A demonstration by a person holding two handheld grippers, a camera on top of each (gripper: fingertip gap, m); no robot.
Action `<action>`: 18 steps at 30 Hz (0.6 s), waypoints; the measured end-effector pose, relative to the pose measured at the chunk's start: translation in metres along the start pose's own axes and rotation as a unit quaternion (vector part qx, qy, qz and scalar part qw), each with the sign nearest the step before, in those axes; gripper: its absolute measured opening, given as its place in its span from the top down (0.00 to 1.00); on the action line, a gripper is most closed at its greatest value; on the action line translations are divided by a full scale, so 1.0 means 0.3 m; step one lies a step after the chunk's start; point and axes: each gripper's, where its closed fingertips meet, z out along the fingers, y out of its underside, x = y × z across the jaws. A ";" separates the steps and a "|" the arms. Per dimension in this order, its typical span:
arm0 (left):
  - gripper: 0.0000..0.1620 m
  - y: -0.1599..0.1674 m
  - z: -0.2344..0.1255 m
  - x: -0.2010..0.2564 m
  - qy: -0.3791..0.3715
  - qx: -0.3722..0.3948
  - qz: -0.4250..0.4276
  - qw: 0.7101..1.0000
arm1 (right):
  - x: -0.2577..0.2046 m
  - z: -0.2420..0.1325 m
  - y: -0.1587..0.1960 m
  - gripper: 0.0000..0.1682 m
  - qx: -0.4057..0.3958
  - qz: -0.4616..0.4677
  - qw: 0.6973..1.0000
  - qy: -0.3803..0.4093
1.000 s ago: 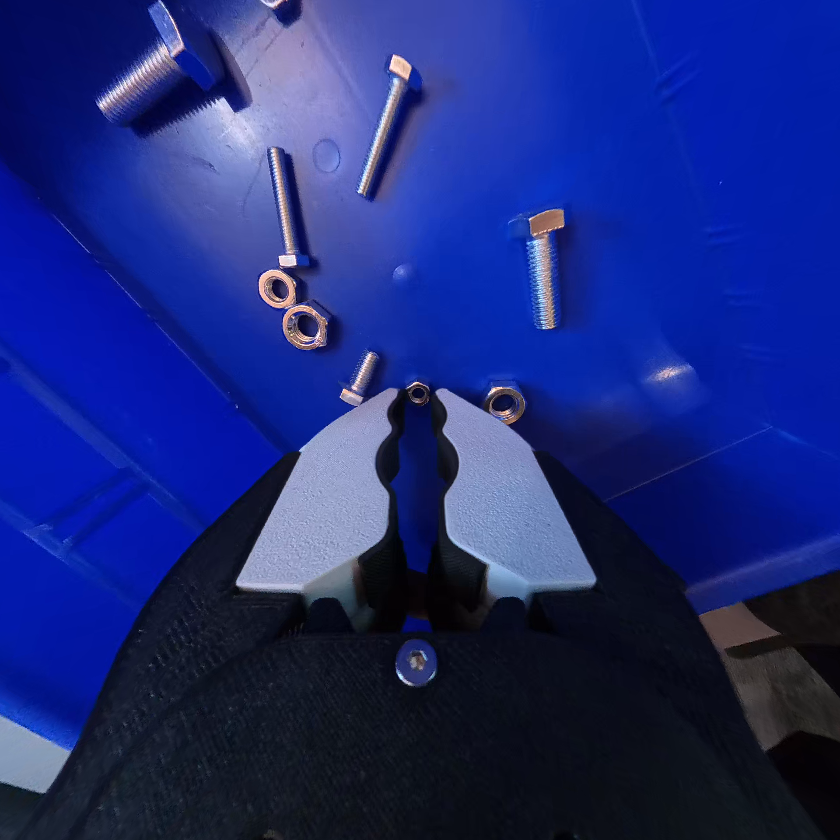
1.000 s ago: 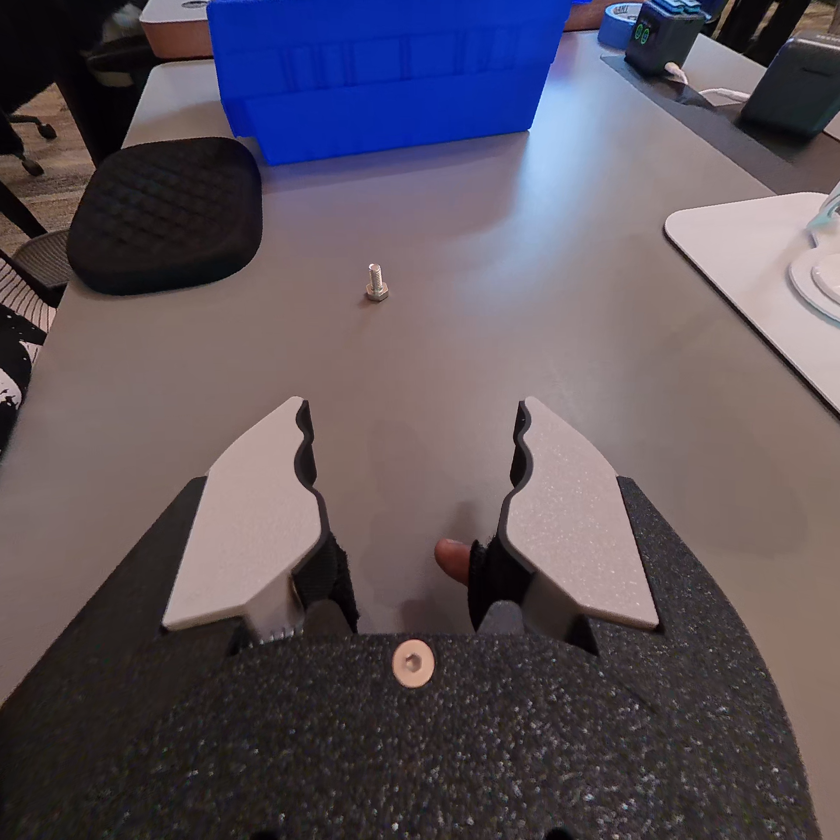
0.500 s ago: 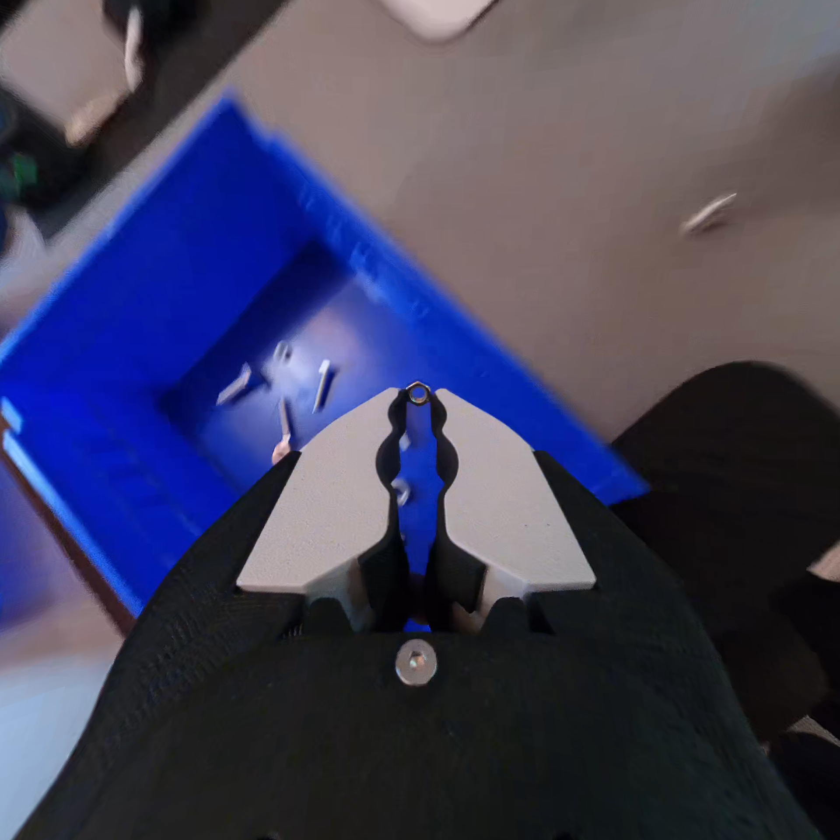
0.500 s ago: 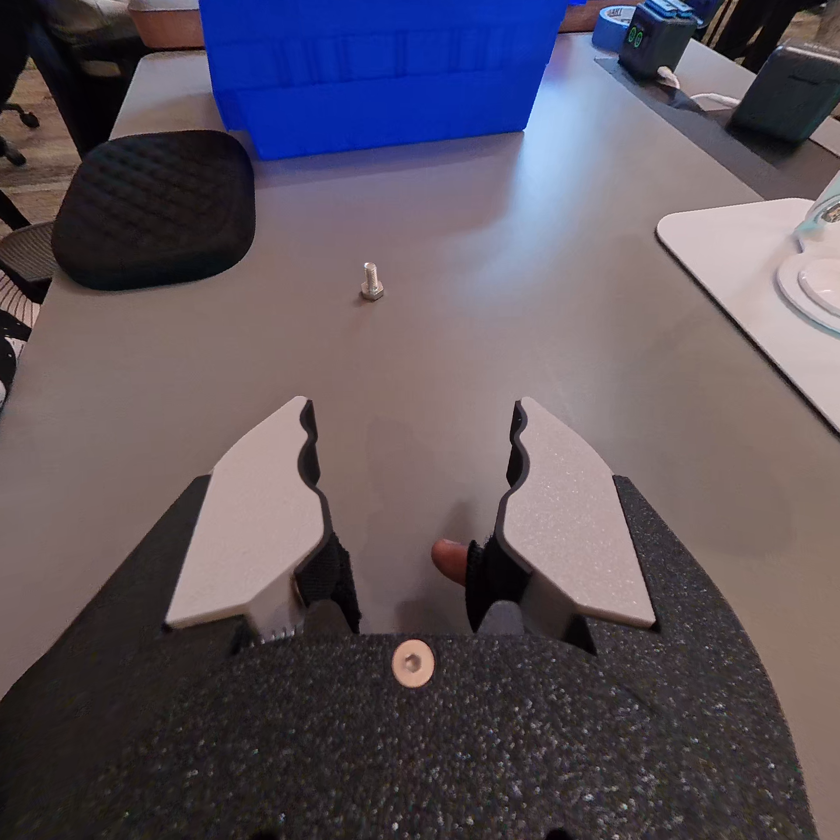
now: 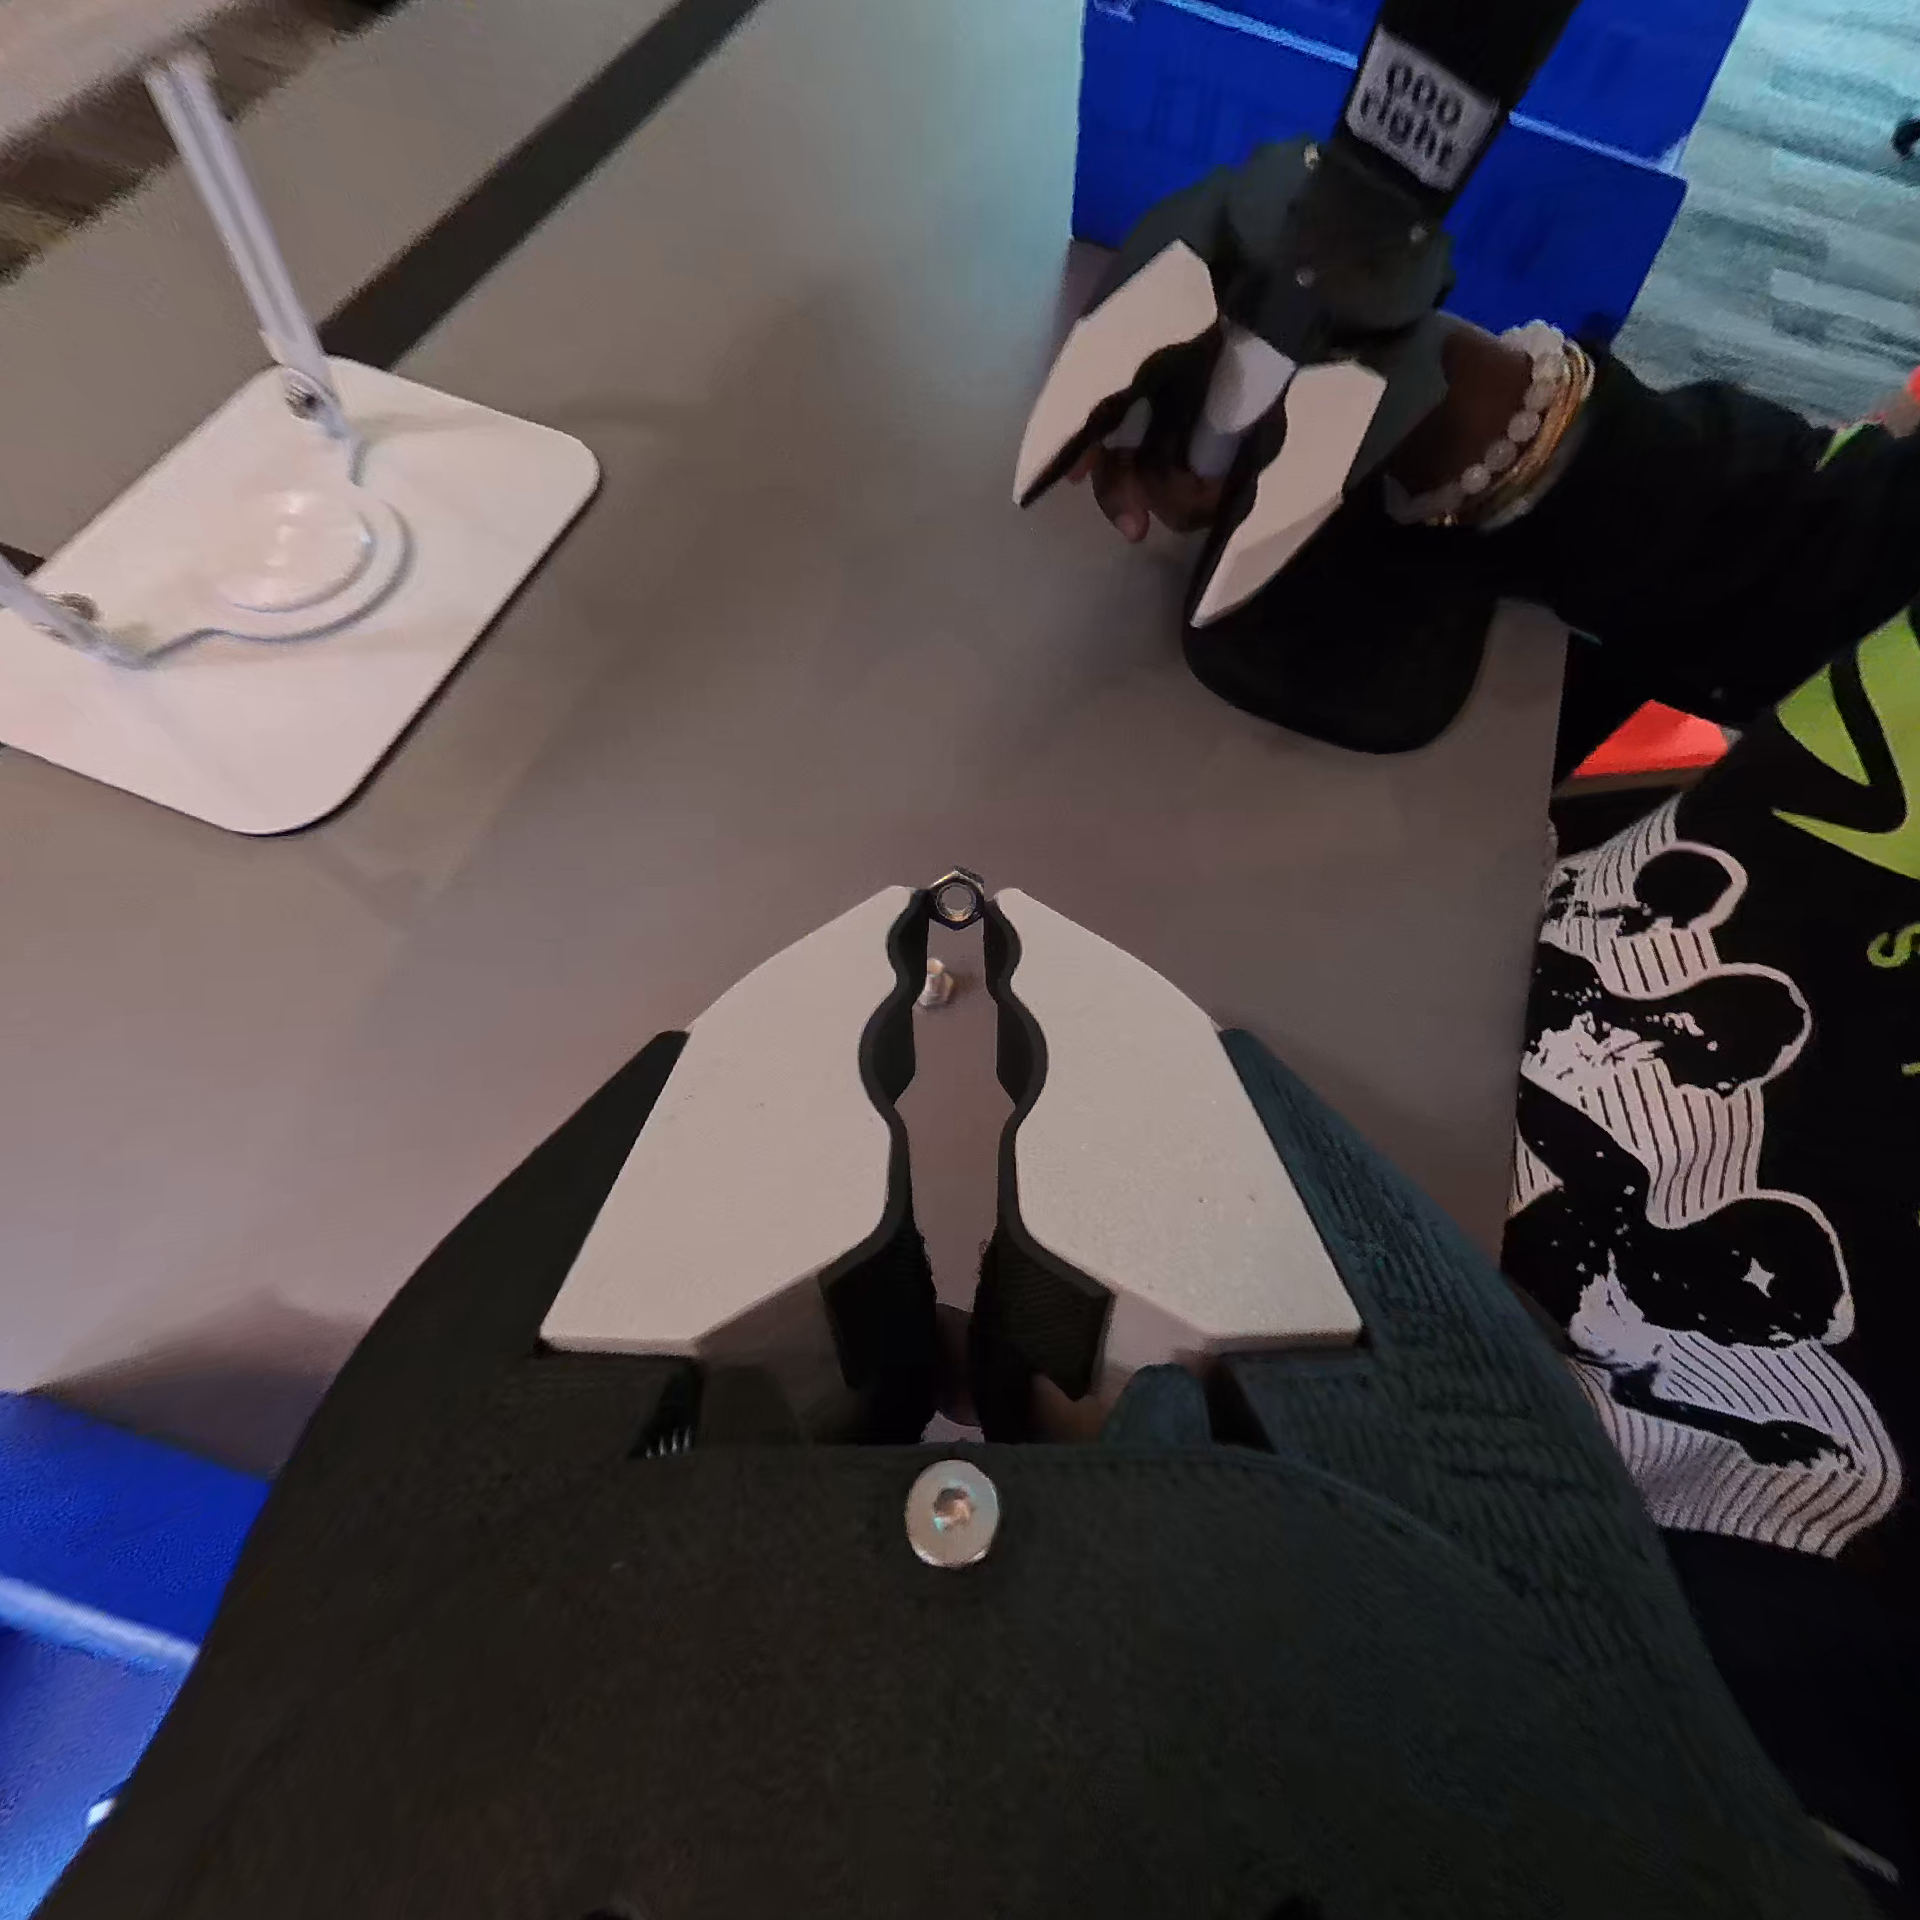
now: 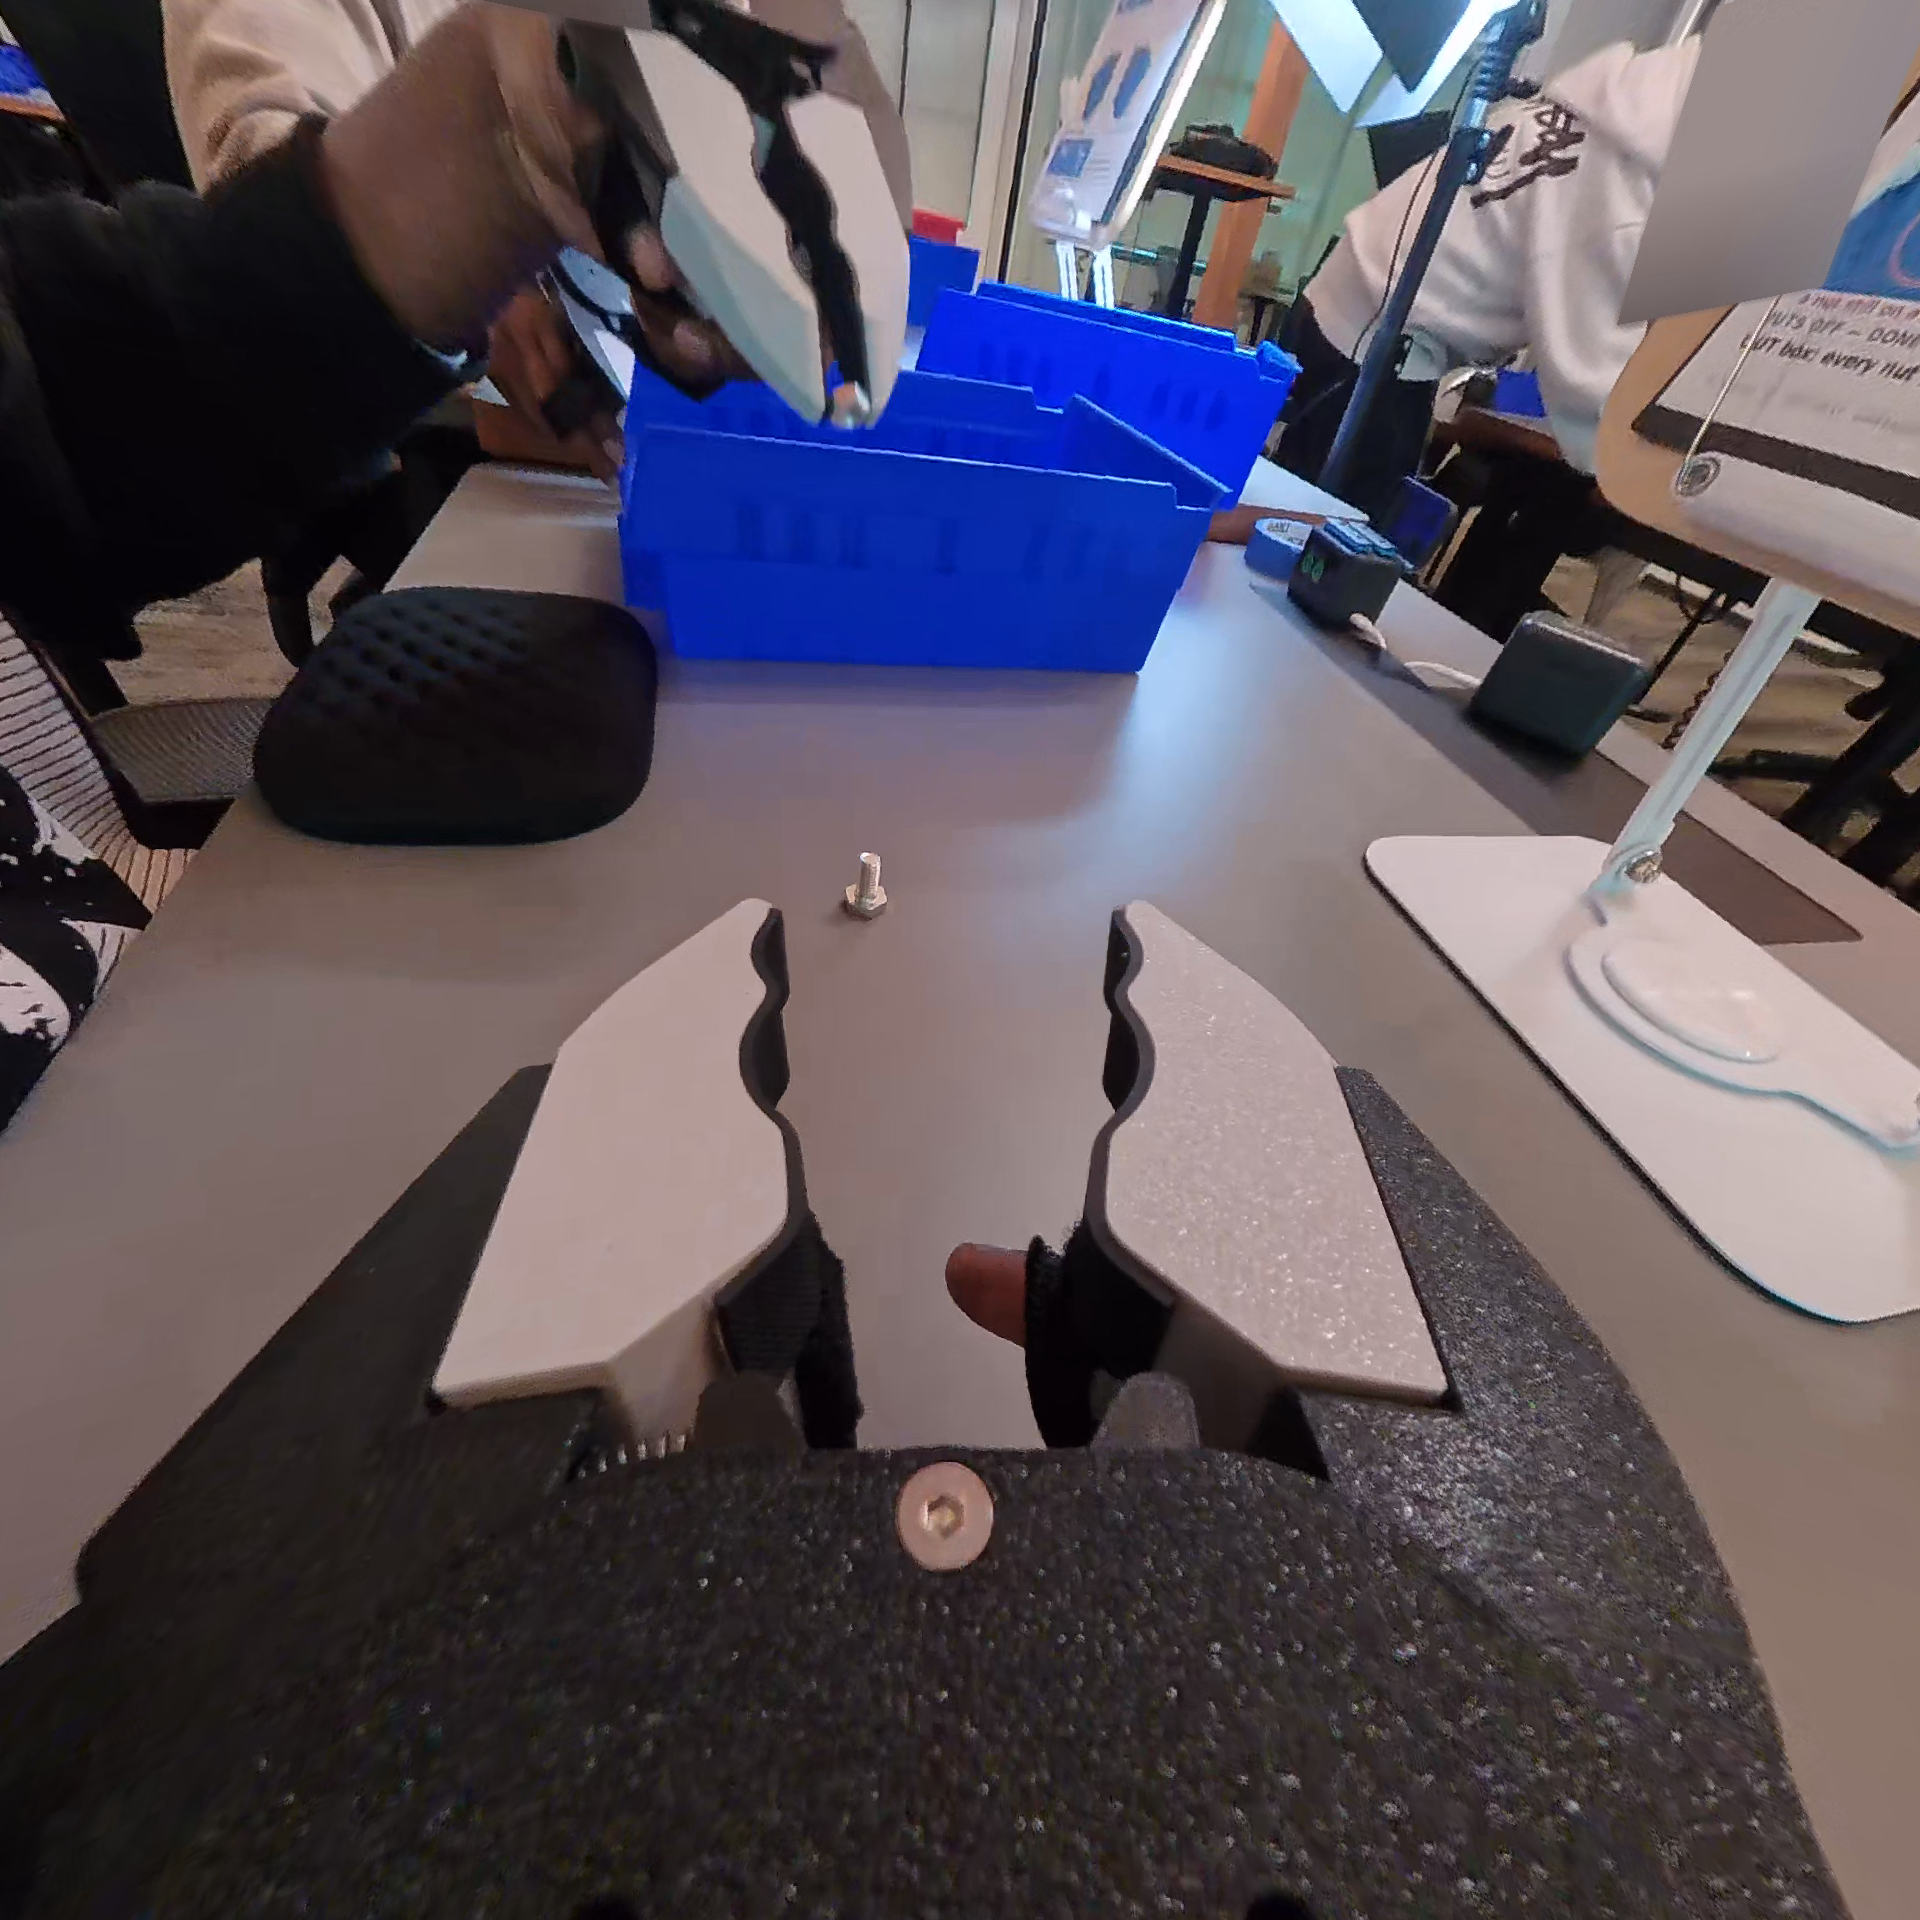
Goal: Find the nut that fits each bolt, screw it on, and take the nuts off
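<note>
Now: left gripper fingers pinch nut | right gripper fingers spread, empty

Bolt upright on table centre; bin at 12 behind it, pad at 10, stand base at 3.

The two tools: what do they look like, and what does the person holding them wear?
Both the left tool and the right tool have a black, grainy, wedge-shaped body with a silver hex-socket screw, and two pale grey fingers with wavy black inner edges. The right tool's black handle carries a white label. The person wears black sleeves and beaded bracelets.
</note>
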 end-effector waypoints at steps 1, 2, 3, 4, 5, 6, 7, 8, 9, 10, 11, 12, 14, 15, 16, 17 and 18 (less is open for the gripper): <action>0.94 0.010 0.017 0.011 0.004 -0.012 0.004 1.000 | -0.002 0.000 -0.001 0.65 0.000 0.001 1.000 -0.002; 0.94 0.013 0.031 0.021 0.007 -0.015 0.008 1.000 | -0.004 0.000 -0.001 0.65 -0.001 0.000 1.000 -0.004; 0.94 0.016 0.044 0.032 0.013 -0.018 0.007 1.000 | -0.008 0.000 -0.001 0.66 -0.002 -0.003 1.000 -0.005; 0.94 0.026 0.052 0.037 0.014 -0.027 0.008 1.000 | -0.011 0.001 0.000 0.67 -0.003 -0.006 1.000 -0.007; 0.94 0.034 0.058 0.037 0.009 -0.034 0.013 0.999 | -0.015 0.002 0.001 0.67 -0.005 -0.009 1.000 -0.009; 0.94 0.037 0.063 0.045 0.014 -0.035 0.013 0.999 | -0.019 0.004 0.001 0.68 -0.006 -0.012 1.000 -0.011; 0.94 0.031 0.072 0.058 0.023 -0.028 0.005 0.999 | -0.023 0.005 -0.001 0.69 -0.005 -0.015 1.000 -0.013; 0.94 0.019 0.088 0.075 0.034 -0.015 -0.005 0.999 | -0.028 0.007 -0.009 0.70 0.000 -0.018 1.000 -0.015; 0.94 0.010 0.110 0.100 0.052 -0.004 -0.012 0.999 | -0.034 0.009 -0.022 0.72 0.009 -0.025 1.000 -0.016; 0.94 -0.003 0.137 0.123 0.065 0.010 -0.019 0.998 | -0.043 0.011 -0.040 0.74 0.023 -0.035 0.999 -0.016; 0.94 -0.021 0.166 0.147 0.079 0.030 -0.031 0.996 | -0.054 0.014 -0.063 0.76 0.041 -0.047 0.998 -0.017; 0.94 -0.035 0.193 0.179 0.104 0.045 -0.044 0.993 | -0.071 0.016 -0.087 0.77 0.061 -0.057 0.996 -0.022; 0.94 -0.060 0.239 0.216 0.132 0.069 -0.061 0.987 | -0.109 0.018 -0.122 0.78 0.092 -0.069 0.993 -0.039; 0.94 -0.069 0.256 0.228 0.145 0.077 -0.070 0.984 | -0.129 0.017 -0.135 0.79 0.104 -0.075 0.990 -0.049; 0.94 -0.081 0.268 0.238 0.159 0.086 -0.082 0.980 | -0.146 0.016 -0.148 0.80 0.117 -0.083 0.988 -0.058; 0.94 -0.094 0.277 0.247 0.173 0.098 -0.094 0.976 | -0.160 0.016 -0.158 0.80 0.126 -0.091 0.986 -0.062; 0.94 -0.108 0.282 0.255 0.186 0.110 -0.106 0.971 | -0.167 0.017 -0.162 0.81 0.129 -0.100 0.985 -0.063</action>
